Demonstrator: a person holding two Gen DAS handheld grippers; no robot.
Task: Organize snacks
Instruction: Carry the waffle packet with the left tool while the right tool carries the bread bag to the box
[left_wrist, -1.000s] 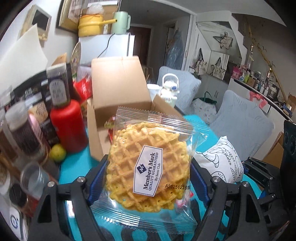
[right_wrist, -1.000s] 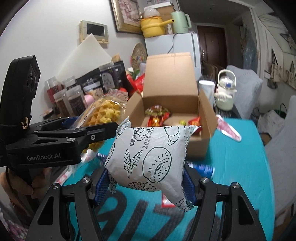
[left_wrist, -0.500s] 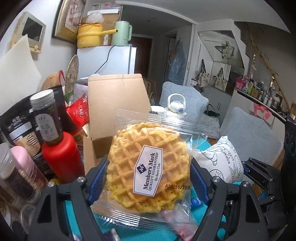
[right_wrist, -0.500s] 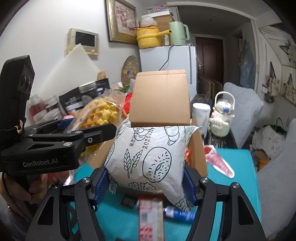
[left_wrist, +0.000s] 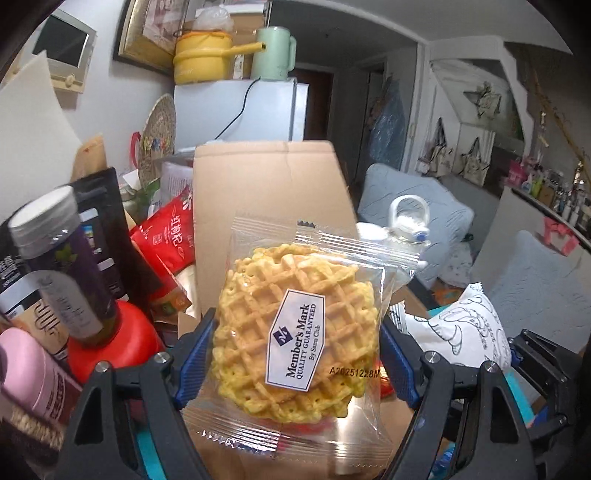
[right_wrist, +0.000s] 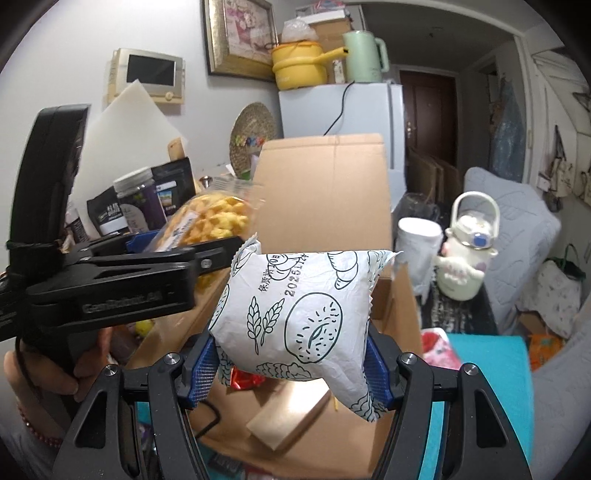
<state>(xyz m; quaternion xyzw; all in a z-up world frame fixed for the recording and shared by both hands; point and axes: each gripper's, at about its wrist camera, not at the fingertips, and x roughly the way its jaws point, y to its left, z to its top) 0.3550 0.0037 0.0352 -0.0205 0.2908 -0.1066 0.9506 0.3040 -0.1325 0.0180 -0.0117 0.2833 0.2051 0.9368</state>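
My left gripper (left_wrist: 295, 354) is shut on a clear-wrapped waffle packet (left_wrist: 299, 347), held upright in front of the open cardboard box (left_wrist: 266, 184). In the right wrist view my right gripper (right_wrist: 291, 363) is shut on a white bread packet (right_wrist: 295, 310) printed with pastry drawings, just above the box (right_wrist: 325, 192), whose lid stands up behind. Red snack wrappers (right_wrist: 243, 378) lie inside the box under the packet. The left gripper with the waffle (right_wrist: 207, 221) shows at left in that view, and the white packet (left_wrist: 465, 332) shows at right in the left wrist view.
Jars, a red bottle (left_wrist: 110, 343) and dark pouches crowd the table's left side. A white cup (right_wrist: 419, 240) and a white kettle (right_wrist: 469, 254) stand right of the box. The teal tablecloth (right_wrist: 487, 369) shows at right. A white fridge (right_wrist: 340, 110) stands behind.
Both grippers have moved forward toward the box with their packets still held. The box now looms close, and the right packet is over its opening.
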